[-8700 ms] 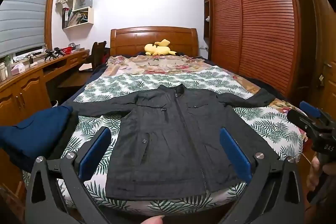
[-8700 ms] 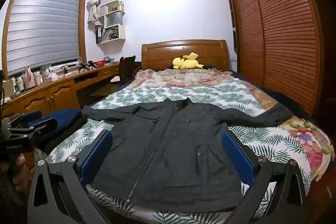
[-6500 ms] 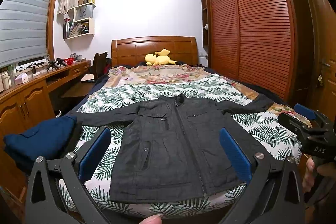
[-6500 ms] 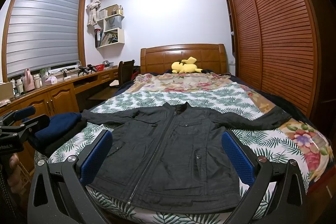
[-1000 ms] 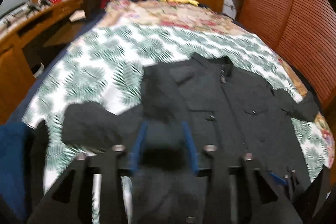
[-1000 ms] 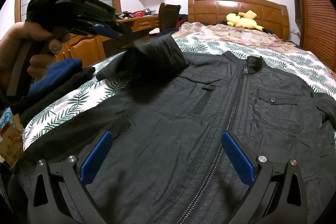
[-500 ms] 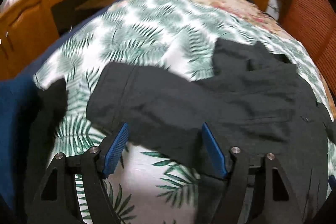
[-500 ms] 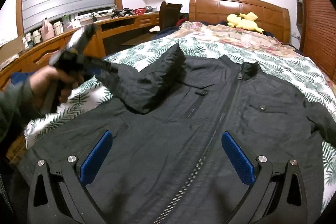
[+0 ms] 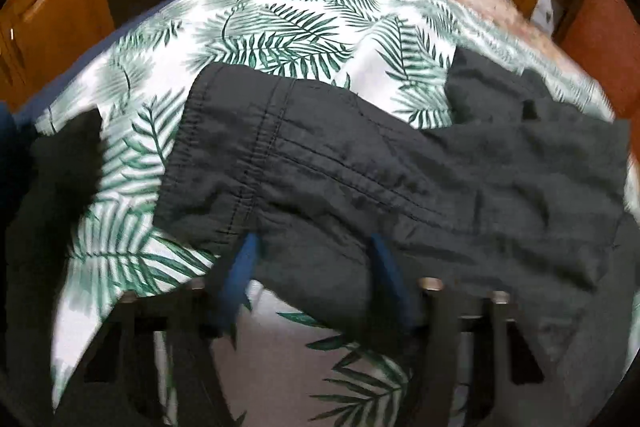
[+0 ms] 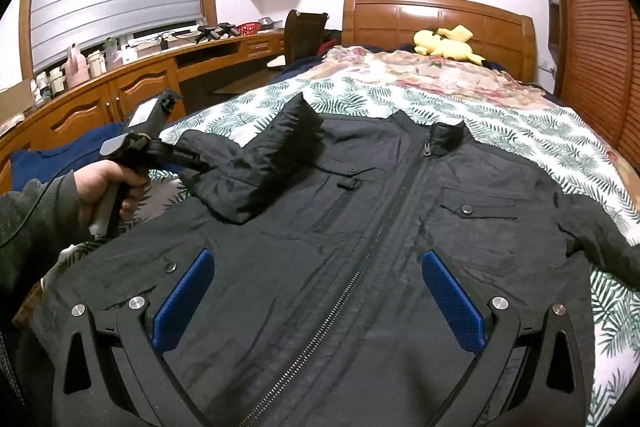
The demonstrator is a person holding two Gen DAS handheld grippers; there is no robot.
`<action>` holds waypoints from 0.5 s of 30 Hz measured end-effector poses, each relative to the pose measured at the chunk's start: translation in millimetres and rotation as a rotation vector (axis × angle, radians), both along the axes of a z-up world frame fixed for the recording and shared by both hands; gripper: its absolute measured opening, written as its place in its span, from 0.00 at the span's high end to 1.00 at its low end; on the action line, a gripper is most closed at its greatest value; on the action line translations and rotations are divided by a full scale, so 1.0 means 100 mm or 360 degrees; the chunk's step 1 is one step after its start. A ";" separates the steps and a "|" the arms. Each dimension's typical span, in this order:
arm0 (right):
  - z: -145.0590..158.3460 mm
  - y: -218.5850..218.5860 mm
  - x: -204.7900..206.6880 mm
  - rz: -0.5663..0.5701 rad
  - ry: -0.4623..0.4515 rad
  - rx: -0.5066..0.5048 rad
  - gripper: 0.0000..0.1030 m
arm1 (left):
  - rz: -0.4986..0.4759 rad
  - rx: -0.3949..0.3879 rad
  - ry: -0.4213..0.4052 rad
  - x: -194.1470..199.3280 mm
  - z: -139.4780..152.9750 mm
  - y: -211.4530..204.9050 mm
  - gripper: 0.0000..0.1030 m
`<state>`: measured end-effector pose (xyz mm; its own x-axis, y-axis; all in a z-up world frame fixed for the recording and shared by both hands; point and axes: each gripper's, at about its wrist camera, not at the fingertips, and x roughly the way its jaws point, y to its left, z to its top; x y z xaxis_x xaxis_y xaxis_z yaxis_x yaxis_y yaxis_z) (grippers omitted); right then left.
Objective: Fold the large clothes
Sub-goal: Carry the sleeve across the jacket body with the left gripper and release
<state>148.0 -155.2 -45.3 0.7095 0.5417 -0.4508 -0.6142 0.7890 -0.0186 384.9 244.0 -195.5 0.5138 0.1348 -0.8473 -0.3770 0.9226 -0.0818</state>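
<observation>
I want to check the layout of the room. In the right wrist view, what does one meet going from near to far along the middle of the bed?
right gripper → black jacket → leaf-print bedspread → floral blanket → yellow plush toy → wooden headboard

one black jacket [image 10: 360,227], one yellow plush toy [image 10: 444,45], two hand-held grippers [image 10: 316,301]

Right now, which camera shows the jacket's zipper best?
The right wrist view: the zipper runs in full down the jacket front. The left wrist view shows only the sleeve and a blurred collar, no zipper.
</observation>
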 end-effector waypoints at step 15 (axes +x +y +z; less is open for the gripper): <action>0.11 -0.24 -0.15 -0.0105 -0.0057 -0.0002 0.00 | -0.0369 0.0185 -0.0393 -0.40 1.30 -1.10 0.89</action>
<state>132.9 -179.5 -34.6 0.7594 0.4924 -0.4252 -0.5595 0.8278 -0.0407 345.0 133.6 -65.9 0.7294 0.0788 -0.6796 -0.1384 0.9898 -0.0337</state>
